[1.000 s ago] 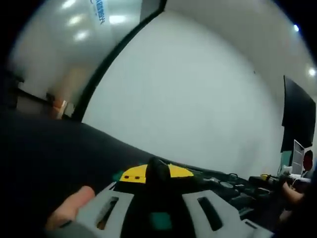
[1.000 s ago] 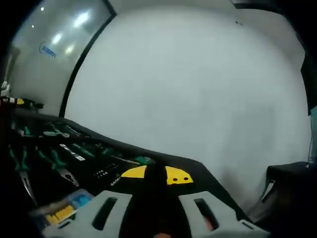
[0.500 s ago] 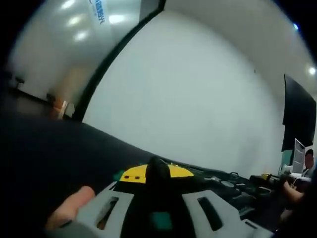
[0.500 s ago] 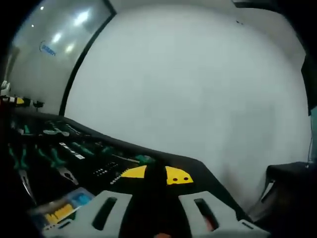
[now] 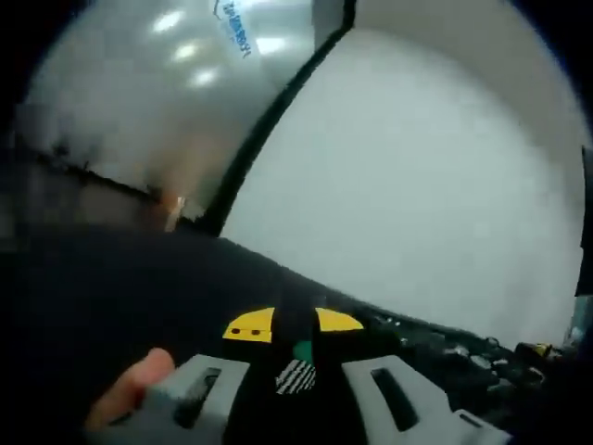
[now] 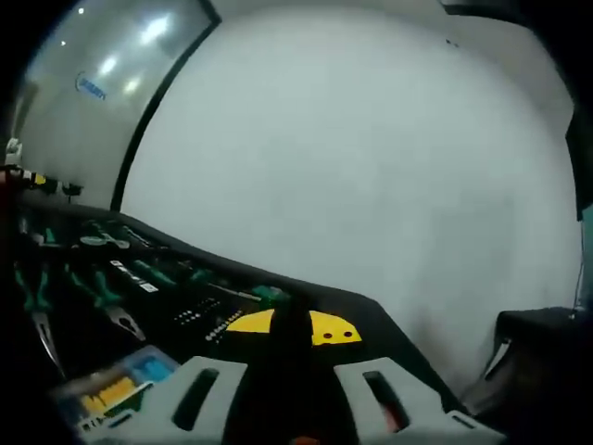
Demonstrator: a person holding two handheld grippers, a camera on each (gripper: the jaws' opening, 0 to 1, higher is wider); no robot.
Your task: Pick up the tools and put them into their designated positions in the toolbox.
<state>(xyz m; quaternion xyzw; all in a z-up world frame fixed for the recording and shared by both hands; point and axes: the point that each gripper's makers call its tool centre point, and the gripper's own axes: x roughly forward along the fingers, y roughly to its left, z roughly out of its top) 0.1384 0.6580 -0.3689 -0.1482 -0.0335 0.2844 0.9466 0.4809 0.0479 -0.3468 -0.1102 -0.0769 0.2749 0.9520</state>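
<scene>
**Both grippers pressed together over the dark tool tray**

Left gripper, grey plastic with yellow tip patches, has its two jaws met at a dark seam, with no gap visible between them; a small green dot and a striped white patch sit on the seam just behind the tips, and what they belong to cannot be told. A fingertip of the person rests against the grey body beside the left slot. Beyond the yellow tips lies a dark, matte black tabletop, and to the right of the tips a blurred row of small tools runs away toward the far edge, too smeared to name.

Right gripper, of the same grey and yellow make, likewise shows its jaws together, nothing seen between them. To the left of its tips lies the black foam toolbox tray, its long side running away from the gripper toward the upper left. Green-handled pliers lie in the tray with metal noses pointing toward the camera and handles away. Nearer the gripper body sits a clear plastic case with blue and yellow contents. A plain white wall rises behind the tray, meeting a glossy glass panel at a black frame.
</scene>
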